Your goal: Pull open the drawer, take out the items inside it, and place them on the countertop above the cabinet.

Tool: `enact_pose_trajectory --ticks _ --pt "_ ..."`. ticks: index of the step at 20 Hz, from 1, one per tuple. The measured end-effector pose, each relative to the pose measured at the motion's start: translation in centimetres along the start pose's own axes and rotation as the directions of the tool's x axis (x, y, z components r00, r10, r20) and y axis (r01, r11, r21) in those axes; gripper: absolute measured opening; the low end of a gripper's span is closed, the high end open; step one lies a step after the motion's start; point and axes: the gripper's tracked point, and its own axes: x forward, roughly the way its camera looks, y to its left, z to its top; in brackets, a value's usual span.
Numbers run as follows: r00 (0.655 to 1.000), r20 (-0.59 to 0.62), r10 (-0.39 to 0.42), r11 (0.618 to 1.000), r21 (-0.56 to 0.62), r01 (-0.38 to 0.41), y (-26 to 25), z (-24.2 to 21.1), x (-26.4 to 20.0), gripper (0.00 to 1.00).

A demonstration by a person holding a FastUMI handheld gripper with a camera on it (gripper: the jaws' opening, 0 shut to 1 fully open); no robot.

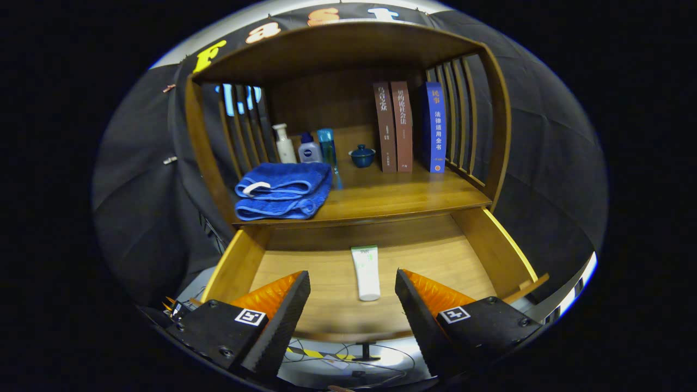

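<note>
The gripper (353,305) hangs released, fingers spread wide and holding nothing. Just ahead, between the fingers, a white tube (366,272) lies lengthwise on the floor of the pulled-out drawer (493,250). Best descend straight and pinch its middle across the width, then lift to the countertop (392,196) beyond, beside the folded blue towel (285,190).

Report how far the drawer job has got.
Done: the drawer is pulled open under the countertop. In hand: nothing; the gripper is open, fingers spread over the drawer with the white tube lying just ahead between them. Left: grasp the tube, lift it out and set it on the countertop, near the folded blue towel.
</note>
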Motion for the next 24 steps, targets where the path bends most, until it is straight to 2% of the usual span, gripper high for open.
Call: enact_pose_trajectory --ticks 2,5,9,11,15,17,19,23,24 --pt "0.997 -0.083 0.012 1.0 0.008 -0.011 0.8 0.6 3.0 1.0" --pt "0.974 -0.225 -0.025 1.0 -0.001 0.025 0.3 -0.2 7.4 1.0" --pt "0.91 -0.411 -0.059 0.998 -0.008 0.061 -0.4 -3.4 11.6 1.0" --pt "0.881 -0.466 -0.08 0.997 -0.032 0.074 -1.1 -5.1 13.0 1.0" --pt "0.834 -0.541 -0.103 0.995 -0.052 0.089 -1.8 -6.8 13.7 1.0" --pt "0.8 -0.593 -0.091 0.996 -0.036 0.086 -2.1 -8.0 13.9 1.0" --pt "0.759 -0.643 -0.101 0.993 -0.017 0.118 -2.6 -8.8 13.6 0.98" --pt "0.738 -0.661 -0.139 0.989 -0.059 0.133 -3.1 -9.7 14.2 0.92" --pt "0.724 -0.677 -0.133 0.99 -0.063 0.123 -2.9 -10.3 14.3 0.86"
